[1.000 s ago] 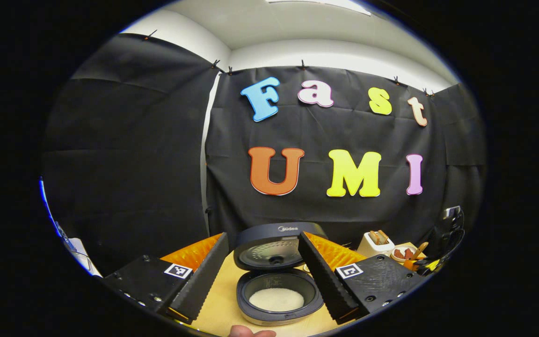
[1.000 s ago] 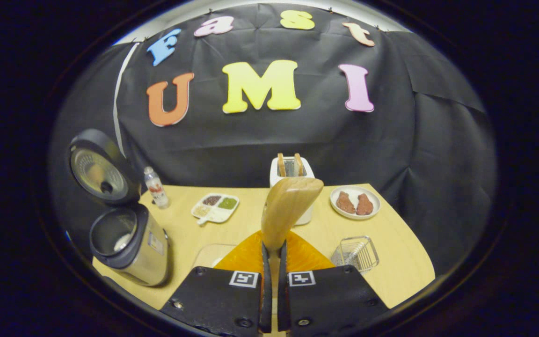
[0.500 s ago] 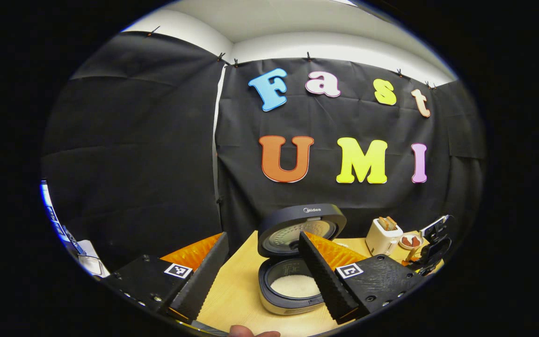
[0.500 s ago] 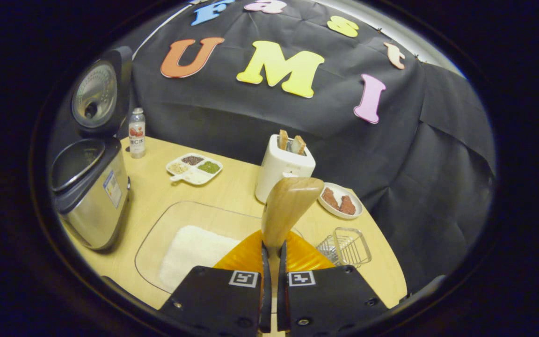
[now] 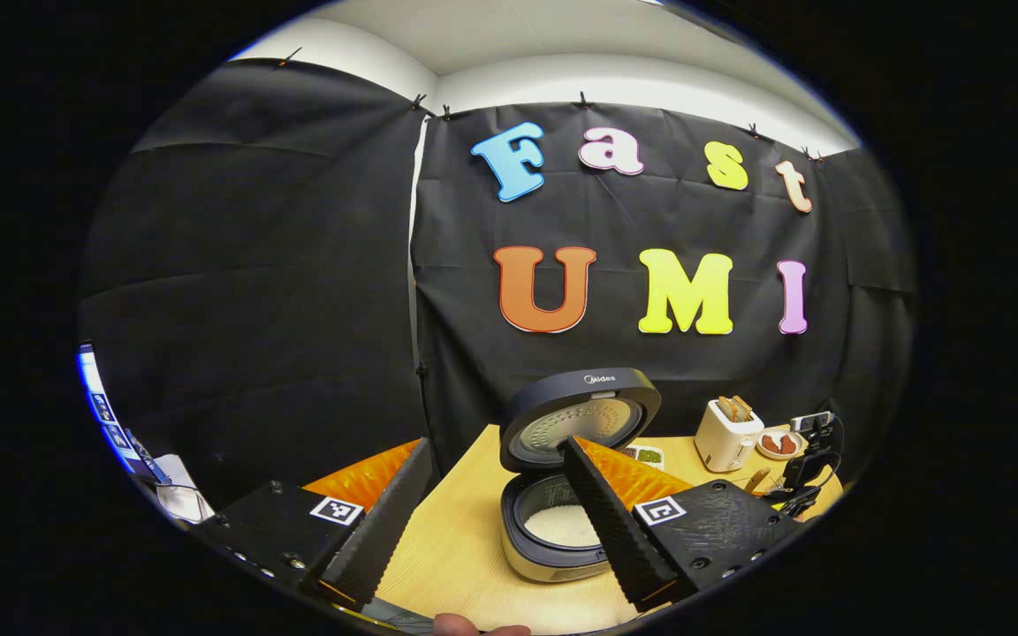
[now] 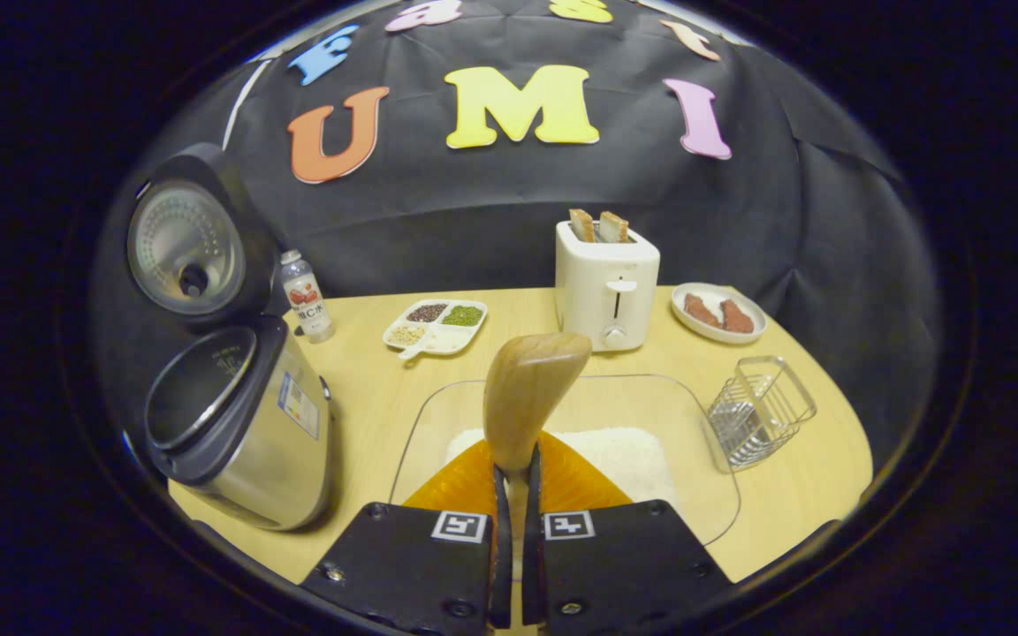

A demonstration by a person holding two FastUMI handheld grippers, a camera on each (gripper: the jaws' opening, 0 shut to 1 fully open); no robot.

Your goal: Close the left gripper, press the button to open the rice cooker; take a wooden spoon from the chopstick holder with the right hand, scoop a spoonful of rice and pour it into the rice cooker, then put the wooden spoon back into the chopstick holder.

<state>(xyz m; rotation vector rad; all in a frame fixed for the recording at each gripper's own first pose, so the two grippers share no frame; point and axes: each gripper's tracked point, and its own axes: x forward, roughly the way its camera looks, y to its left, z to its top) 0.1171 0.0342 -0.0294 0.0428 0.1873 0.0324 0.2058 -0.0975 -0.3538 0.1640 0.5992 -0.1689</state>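
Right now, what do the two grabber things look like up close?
Each gripper, left gripper and right gripper, has two flat blocky halves with bolts, and each half wears a small square black-and-white tag. Bright orange ridged panels sit behind the fingers, which have toothed, zigzag inner faces.

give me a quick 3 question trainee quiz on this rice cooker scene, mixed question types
1. True or false: the rice cooker lid is open.
2. The right claw is shut on: A) wooden spoon B) bottle C) nothing
3. Fill in: the loose rice lies in a clear ____.

Key: 1 true; 2 A; 3 tray
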